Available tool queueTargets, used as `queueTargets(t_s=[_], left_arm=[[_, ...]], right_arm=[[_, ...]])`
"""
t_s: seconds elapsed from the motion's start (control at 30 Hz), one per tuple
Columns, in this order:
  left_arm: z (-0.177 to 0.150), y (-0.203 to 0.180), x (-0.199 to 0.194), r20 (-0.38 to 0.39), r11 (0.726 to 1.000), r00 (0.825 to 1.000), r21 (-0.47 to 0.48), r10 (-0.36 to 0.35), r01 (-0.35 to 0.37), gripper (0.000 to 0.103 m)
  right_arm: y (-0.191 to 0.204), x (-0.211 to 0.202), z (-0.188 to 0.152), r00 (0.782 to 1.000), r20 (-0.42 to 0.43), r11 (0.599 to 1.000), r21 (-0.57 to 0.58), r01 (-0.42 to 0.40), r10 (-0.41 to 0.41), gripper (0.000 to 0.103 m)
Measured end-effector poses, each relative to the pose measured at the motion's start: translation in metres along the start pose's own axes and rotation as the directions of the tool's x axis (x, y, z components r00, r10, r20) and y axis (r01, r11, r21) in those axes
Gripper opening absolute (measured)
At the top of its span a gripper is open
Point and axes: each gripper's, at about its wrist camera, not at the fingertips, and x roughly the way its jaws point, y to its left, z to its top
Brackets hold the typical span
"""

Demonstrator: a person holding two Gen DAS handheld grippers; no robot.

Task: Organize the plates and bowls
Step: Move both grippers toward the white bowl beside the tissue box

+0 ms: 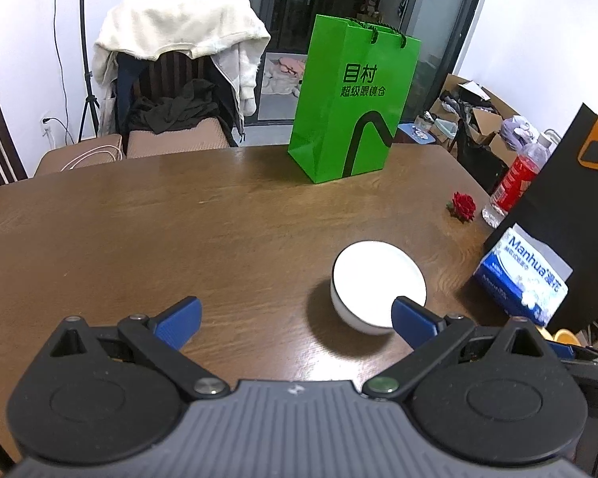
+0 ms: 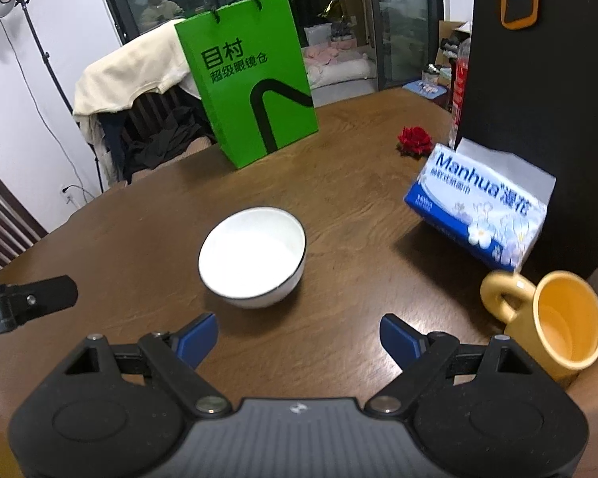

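Note:
A white bowl point(image 1: 372, 283) with a thin dark rim sits empty and upright on the brown wooden table point(image 1: 139, 239). My left gripper point(image 1: 295, 318) is open, hovering just left of the bowl, whose near side is overlapped by the right blue pad. In the right wrist view the same bowl point(image 2: 253, 255) lies ahead and slightly left of my right gripper point(image 2: 299, 338), which is open with nothing between its fingers. A black piece of the left gripper point(image 2: 28, 302) pokes in at the left edge. No plate is visible.
A green paper bag point(image 1: 351, 99) stands at the table's far side. To the right are a red rose point(image 2: 415, 140), a blue tissue pack point(image 2: 478, 207), a tall black bag point(image 2: 546, 91), a red-labelled bottle point(image 1: 518, 177) and a yellow mug point(image 2: 554, 322). Chairs with draped clothes point(image 1: 179, 40) sit behind.

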Motion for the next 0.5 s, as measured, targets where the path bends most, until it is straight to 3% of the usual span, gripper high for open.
queueTargets(t_s=[0.5], left_arm=[[0.030, -0.019, 0.052, -0.012, 1.000, 1.000, -0.004, 0.021, -0.021, 0.103]], right_arm=[[-0.014, 0.039, 0.036, 0.999, 0.001, 0.999, 0.014, 0.045, -0.045, 0.088]])
